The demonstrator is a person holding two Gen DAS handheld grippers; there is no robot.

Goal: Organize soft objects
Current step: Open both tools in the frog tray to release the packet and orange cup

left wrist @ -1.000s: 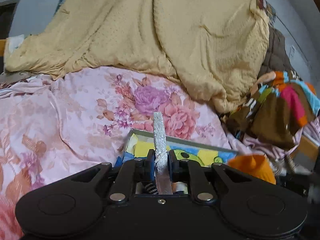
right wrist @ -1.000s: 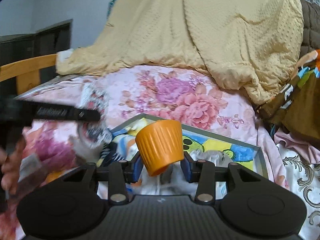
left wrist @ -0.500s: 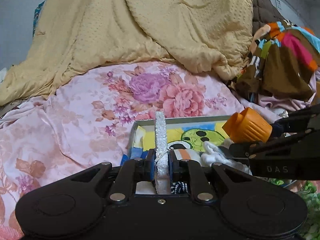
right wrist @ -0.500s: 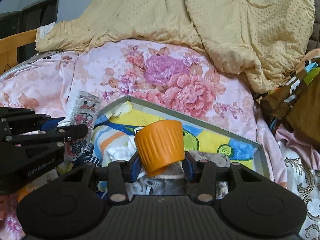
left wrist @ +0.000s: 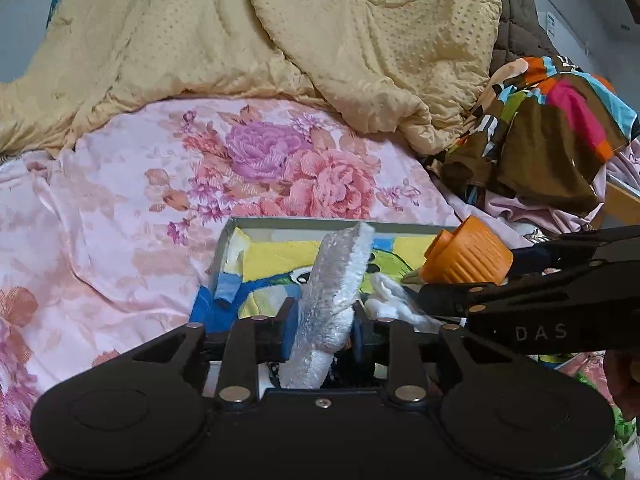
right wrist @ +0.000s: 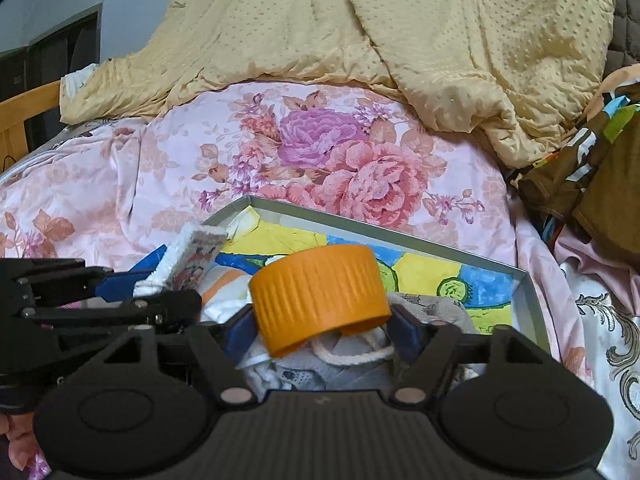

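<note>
- The left gripper (left wrist: 322, 330) is pointing down over the near corner of a shallow grey-rimmed box (left wrist: 304, 222) that is lying on a pink floral bedsheet (left wrist: 168, 184).
- Its jaws have just been opening; they are standing slightly apart with a white fluffy pad (left wrist: 334, 284) between them.
- The pad is leaning toward the right finger, its upper end rising past the fingertips over the box. Whether the blue finger pads are still pressing on it cannot be told.
- The right gripper (right wrist: 320, 330) is reaching over the same box (right wrist: 384, 234) from the opposite side.
- Its jaws have just been opening and are now standing wide apart.
- An orange ribbed cap (right wrist: 318, 292) is sitting between the right fingers, tilted, with its open end facing down and toward the camera. A gap is showing on its right side, so the pads are not clamping it.
- Directly below the fingers of both grippers, white and grey soft items (right wrist: 320, 368) are lying piled inside the box, on its yellow, blue and green cartoon lining.
- Beyond the fingertips, a yellow quilt (left wrist: 280, 40) is lying heaped on the bedsheet.
- To the right of the fingers, a multicoloured garment (left wrist: 548, 128) is lying bunched up.
</note>
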